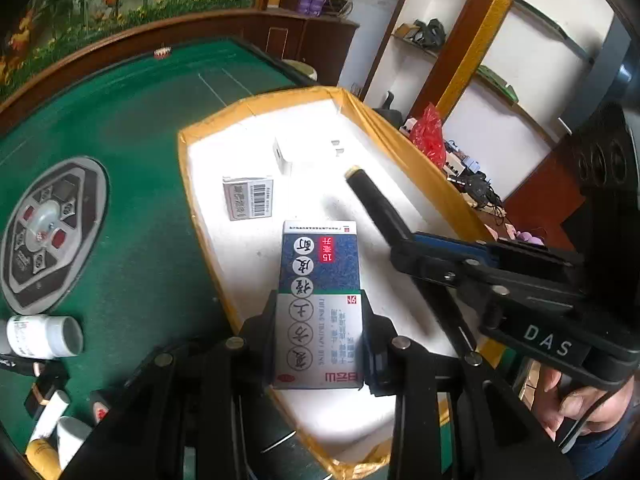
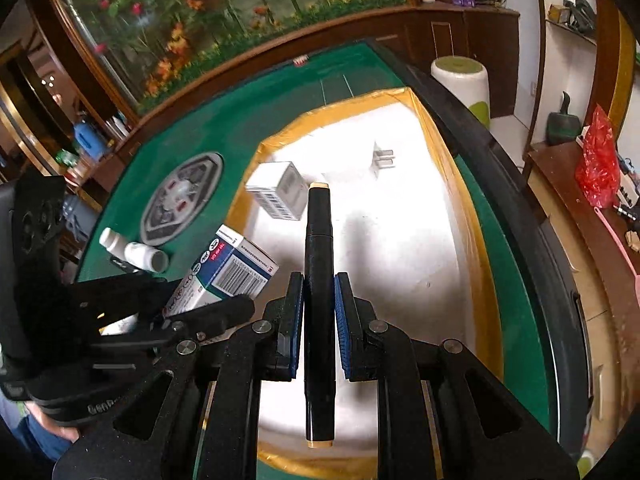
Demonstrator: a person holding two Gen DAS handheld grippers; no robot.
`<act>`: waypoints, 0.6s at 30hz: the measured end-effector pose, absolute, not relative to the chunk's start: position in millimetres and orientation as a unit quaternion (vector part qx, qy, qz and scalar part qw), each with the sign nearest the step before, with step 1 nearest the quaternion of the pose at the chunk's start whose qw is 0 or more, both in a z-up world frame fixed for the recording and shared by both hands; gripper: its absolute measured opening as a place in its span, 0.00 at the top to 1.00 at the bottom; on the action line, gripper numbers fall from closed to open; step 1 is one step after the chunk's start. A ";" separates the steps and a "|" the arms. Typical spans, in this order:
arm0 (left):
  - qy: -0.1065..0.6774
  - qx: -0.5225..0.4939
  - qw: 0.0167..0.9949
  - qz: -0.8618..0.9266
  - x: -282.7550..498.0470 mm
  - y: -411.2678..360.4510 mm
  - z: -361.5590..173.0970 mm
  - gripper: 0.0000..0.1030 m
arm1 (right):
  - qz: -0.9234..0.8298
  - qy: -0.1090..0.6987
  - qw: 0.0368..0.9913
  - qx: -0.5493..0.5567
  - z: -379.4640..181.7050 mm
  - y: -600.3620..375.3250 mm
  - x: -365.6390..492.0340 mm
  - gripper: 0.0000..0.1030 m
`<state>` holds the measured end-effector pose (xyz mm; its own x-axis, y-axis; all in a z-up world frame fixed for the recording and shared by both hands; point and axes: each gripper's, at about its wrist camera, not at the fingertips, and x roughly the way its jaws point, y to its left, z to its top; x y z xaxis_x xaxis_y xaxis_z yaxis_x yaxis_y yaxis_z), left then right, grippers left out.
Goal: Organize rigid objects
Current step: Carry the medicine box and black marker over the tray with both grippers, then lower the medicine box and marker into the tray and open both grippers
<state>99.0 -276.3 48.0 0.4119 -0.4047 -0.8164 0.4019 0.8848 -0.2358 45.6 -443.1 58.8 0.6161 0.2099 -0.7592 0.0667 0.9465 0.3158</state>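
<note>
Left wrist view: your left gripper has the blue-and-white medicine box pinched between its fingers, which press on the box's two long sides. The box points forward over the near part of the white foam tray with the yellow taped rim. The gripper sits low over the tray's near edge. Deeper in the tray lie a small barcode box and, beyond it, a white plug adapter. Your right gripper enters from the right of the tray, angled inward, gripping a black marker whose cream-tipped end points toward the tray's centre. Left of the tray, on the green table, lies a white pill bottle on its side, with more small items near it (too cropped to identify).

Right wrist view: the black marker runs straight ahead between the blue pads of your right gripper, clamped narrow around its barrel, cream caps showing at both ends. It hangs above the foam tray. The barcode box sits just left of the marker's far tip, the plug adapter beyond it. At the tray's left rim, your left gripper holds the medicine box tilted. The pill bottle lies on the table left of the tray.
</note>
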 end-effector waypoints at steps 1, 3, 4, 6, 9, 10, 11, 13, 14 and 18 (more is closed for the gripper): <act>0.489 -0.001 0.840 -0.235 100.6 -277.4 45.9 0.67 | 0.041 0.443 0.882 0.155 57.5 -442.7 50.7 0.86; 0.492 -0.001 0.840 -0.227 103.5 -278.7 42.8 0.67 | 0.039 0.455 0.877 0.149 57.0 -443.2 60.1 0.86; 0.495 -0.003 0.839 -0.225 104.9 -278.5 41.5 0.67 | 0.043 0.463 0.873 0.145 55.9 -443.2 66.0 0.86; 0.500 -0.007 0.838 -0.218 109.0 -279.0 37.6 0.67 | 0.045 0.477 0.866 0.143 52.3 -443.0 76.8 0.86; 0.503 -0.008 0.838 -0.210 113.7 -279.6 34.5 0.67 | 0.045 0.491 0.860 0.133 47.9 -437.1 89.8 0.86; 0.502 -0.007 0.840 -0.207 114.4 -280.1 35.1 0.67 | 0.046 0.496 0.857 0.132 46.6 -436.5 95.0 0.86; 0.501 -0.005 0.842 -0.198 115.9 -280.2 35.4 0.67 | 0.047 0.499 0.855 0.132 45.2 -435.7 99.6 0.86; 0.502 -0.007 0.844 -0.189 120.9 -278.5 35.5 0.67 | 0.051 0.505 0.851 0.135 43.0 -435.5 108.7 0.86; 0.503 -0.009 0.844 -0.186 125.1 -277.5 35.6 0.67 | 0.051 0.506 0.850 0.134 42.8 -434.1 111.5 0.86; 0.509 -0.015 0.843 -0.174 143.7 -276.8 35.8 0.67 | 0.055 0.510 0.846 0.142 41.5 -435.7 124.8 0.86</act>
